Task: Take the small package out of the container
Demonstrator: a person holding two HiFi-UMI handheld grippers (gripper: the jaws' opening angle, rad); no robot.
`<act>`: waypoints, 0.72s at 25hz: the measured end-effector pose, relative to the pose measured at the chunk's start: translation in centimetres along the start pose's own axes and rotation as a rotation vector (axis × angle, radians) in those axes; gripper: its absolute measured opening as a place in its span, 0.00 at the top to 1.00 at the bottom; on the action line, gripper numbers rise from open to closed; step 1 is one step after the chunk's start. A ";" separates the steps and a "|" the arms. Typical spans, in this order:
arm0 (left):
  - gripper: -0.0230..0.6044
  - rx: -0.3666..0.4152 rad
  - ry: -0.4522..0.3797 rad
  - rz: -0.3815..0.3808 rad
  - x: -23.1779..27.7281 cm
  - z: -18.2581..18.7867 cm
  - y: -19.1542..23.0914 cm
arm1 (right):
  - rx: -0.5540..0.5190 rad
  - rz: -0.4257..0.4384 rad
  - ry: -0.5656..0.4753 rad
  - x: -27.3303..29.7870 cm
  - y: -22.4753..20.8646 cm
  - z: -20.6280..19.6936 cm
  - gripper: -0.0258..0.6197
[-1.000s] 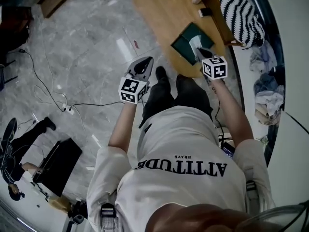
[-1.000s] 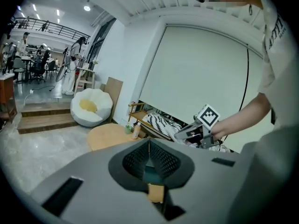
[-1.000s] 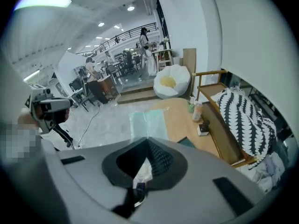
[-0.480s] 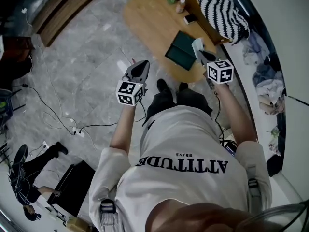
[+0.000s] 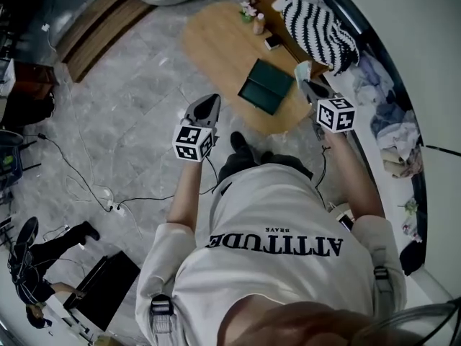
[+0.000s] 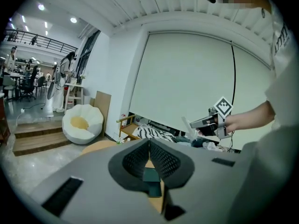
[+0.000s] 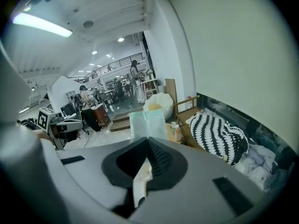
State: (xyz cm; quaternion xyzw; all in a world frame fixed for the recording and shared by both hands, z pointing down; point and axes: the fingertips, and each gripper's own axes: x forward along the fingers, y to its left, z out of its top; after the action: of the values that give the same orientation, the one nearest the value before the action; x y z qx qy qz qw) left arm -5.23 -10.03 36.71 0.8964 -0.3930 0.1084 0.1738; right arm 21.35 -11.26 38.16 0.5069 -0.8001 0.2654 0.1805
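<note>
Over the grey stone floor [image 5: 137,85] at the left, the left gripper [image 5: 207,103] hangs in the air, clear of the desk and pointing away from the person. Its own view shows the jaws clenched tip to tip with nothing between them. Through the gap under the pads only a slip of green and wood shows.

Just right of it and farther off stands the oval wooden desk [image 5: 216,42]. On its near right part lies the dark green container [image 5: 266,86], flat, with neither gripper touching it. Toward the far end of the desk sits what may be a phone [image 5: 272,42], too small here to be sure.

Right again, the right gripper [image 5: 310,83] is up beside the desk's right edge, its jaws clenched on the small package [image 5: 303,71], a pale, see-through packet that stands out beyond the jaw tips. The package is out of the container, in the air just right of it.

Farthest right, a black-and-white striped cushion [image 5: 317,24] lies beyond the desk's right side.
</note>
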 end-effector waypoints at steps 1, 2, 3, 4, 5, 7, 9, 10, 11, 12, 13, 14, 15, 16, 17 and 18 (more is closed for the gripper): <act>0.93 0.004 -0.005 0.008 -0.3 0.1 -0.6 | 0.000 0.000 -0.007 -0.8 -0.3 -0.1 0.93; 0.93 0.007 -0.010 0.017 -0.6 0.3 -1.1 | 0.000 -0.001 -0.015 -1.6 -0.6 -0.1 0.93; 0.93 0.009 -0.016 0.026 -0.8 0.4 -1.7 | 0.000 -0.001 -0.022 -2.4 -1.0 -0.3 0.93; 0.93 0.009 -0.021 0.036 -1.0 0.5 -2.3 | 0.003 -0.003 -0.029 -3.2 -1.5 -0.4 0.93; 0.93 0.009 -0.026 0.044 -1.2 0.5 -2.9 | 0.008 -0.004 -0.036 -4.0 -2.0 -0.7 0.93; 0.93 0.012 -0.037 0.060 -1.6 0.7 -4.1 | 0.017 -0.007 -0.052 -5.7 -2.9 -1.1 0.93; 0.93 0.021 -0.047 0.075 -2.0 1.0 -5.3 | 0.024 -0.010 -0.069 -7.3 -3.8 -1.5 0.93; 0.93 0.028 -0.051 0.081 -2.2 1.1 -5.9 | 0.025 -0.010 -0.079 -8.1 -4.1 -1.6 0.93; 0.93 0.034 -0.056 0.087 -2.5 1.2 -6.6 | 0.024 -0.011 -0.088 -8.9 -4.4 -1.8 0.93; 0.93 0.040 -0.061 0.092 -2.8 1.4 -7.2 | 0.021 -0.012 -0.097 -9.7 -4.7 -1.9 0.93; 0.93 0.046 -0.067 0.097 -3.0 1.5 -7.8 | 0.017 -0.015 -0.107 -10.5 -4.9 -1.9 0.93; 0.93 0.052 -0.072 0.104 -3.3 1.6 -8.3 | 0.013 -0.019 -0.116 -11.3 -5.2 -1.9 0.93; 0.93 0.058 -0.078 0.111 -3.6 1.8 -8.7 | 0.008 -0.023 -0.126 -11.9 -5.6 -1.7 0.93; 0.93 0.066 -0.083 0.118 -3.8 2.1 -9.2 | 0.004 -0.025 -0.136 -12.5 -5.9 -1.5 0.93; 0.93 0.075 -0.087 0.125 -4.0 2.3 -9.6 | 0.002 -0.024 -0.145 -13.0 -6.2 -1.3 0.93; 0.93 0.085 -0.091 0.131 -4.3 2.6 -10.0 | -0.001 -0.022 -0.153 -13.5 -6.6 -1.1 0.93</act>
State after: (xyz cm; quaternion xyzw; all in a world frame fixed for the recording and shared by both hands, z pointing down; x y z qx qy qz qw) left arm -0.49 -1.86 30.67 0.8794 -0.4532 0.0952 0.1100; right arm 33.01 -3.21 33.07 0.5343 -0.8060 0.2234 0.1220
